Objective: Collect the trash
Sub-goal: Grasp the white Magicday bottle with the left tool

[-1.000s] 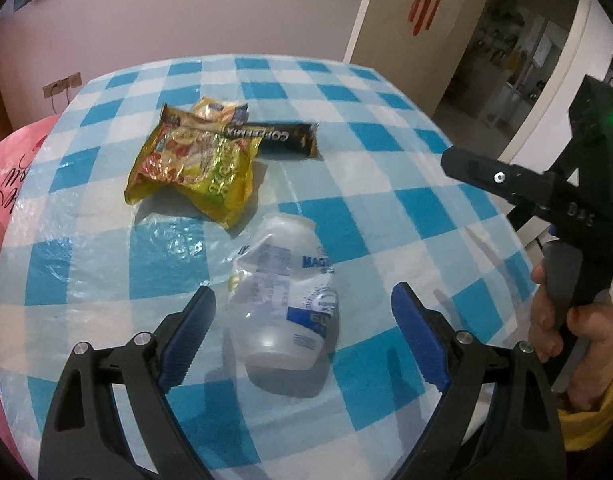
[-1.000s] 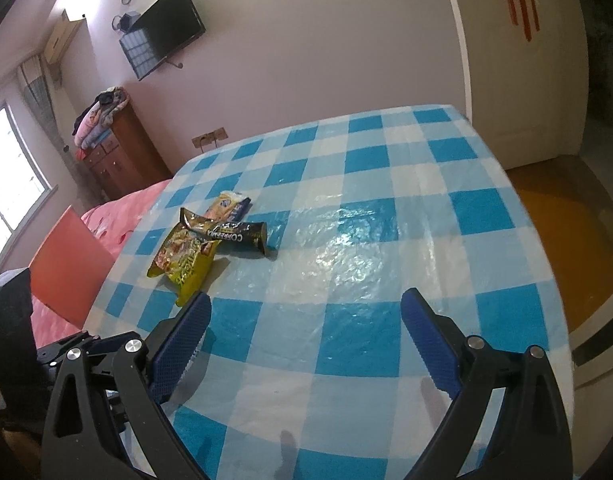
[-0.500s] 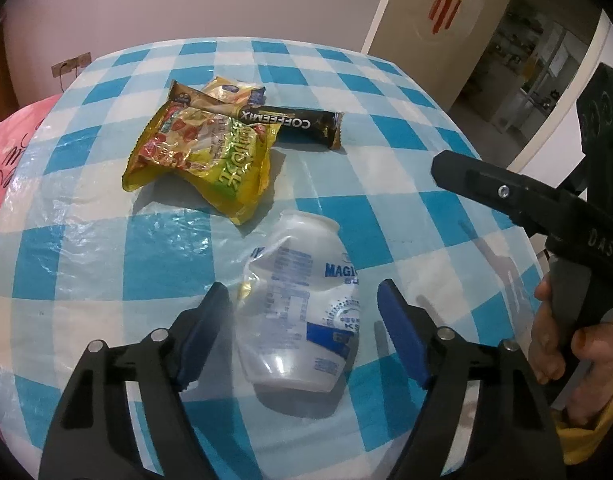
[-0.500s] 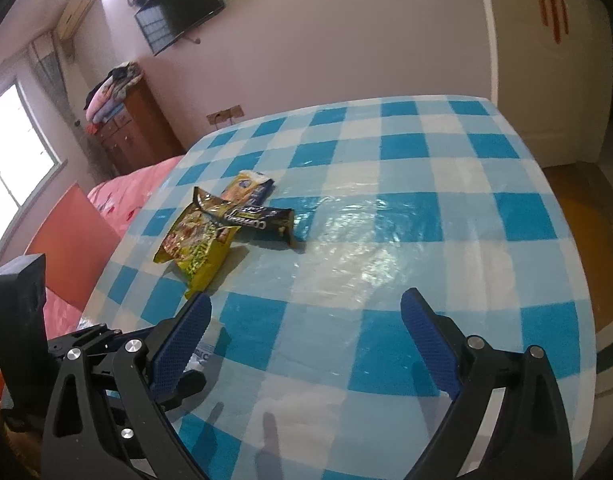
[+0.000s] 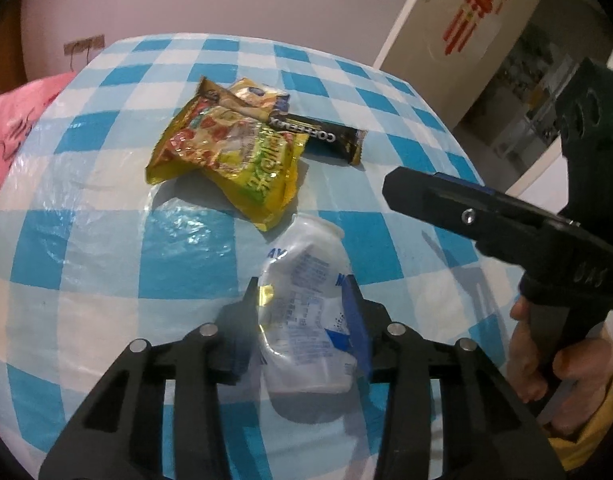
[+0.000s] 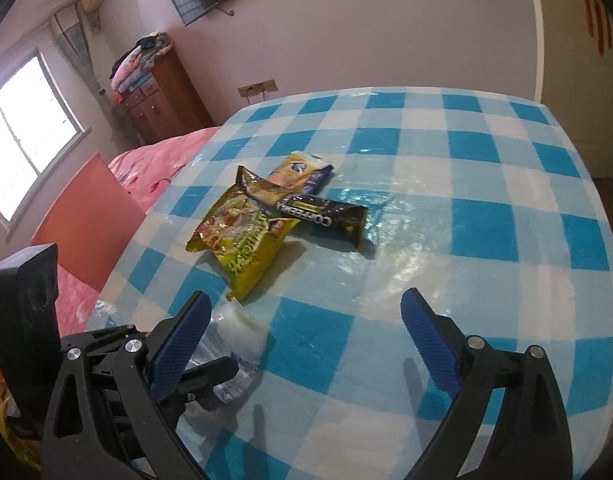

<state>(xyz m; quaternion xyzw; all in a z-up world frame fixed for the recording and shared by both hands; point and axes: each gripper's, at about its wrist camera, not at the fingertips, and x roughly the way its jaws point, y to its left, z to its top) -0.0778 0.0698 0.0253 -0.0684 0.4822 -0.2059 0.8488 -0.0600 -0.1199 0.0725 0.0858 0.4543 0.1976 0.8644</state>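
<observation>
At the bottom centre of the left wrist view, a crumpled clear plastic bottle is clamped between the pads of the left gripper, its body squeezed in and its neck pointed up-frame over the blue-and-white checked tablecloth. At the right edge, the right gripper is held by a hand; in its own view its blue pads are seen spread wide with only tablecloth between them. Beyond the bottle, toward the frame's centre, a yellow snack bag is laid flat. A dark coffee sachet is set just behind it, touching, and a small yellow wrapper is tucked partly under both.
</observation>
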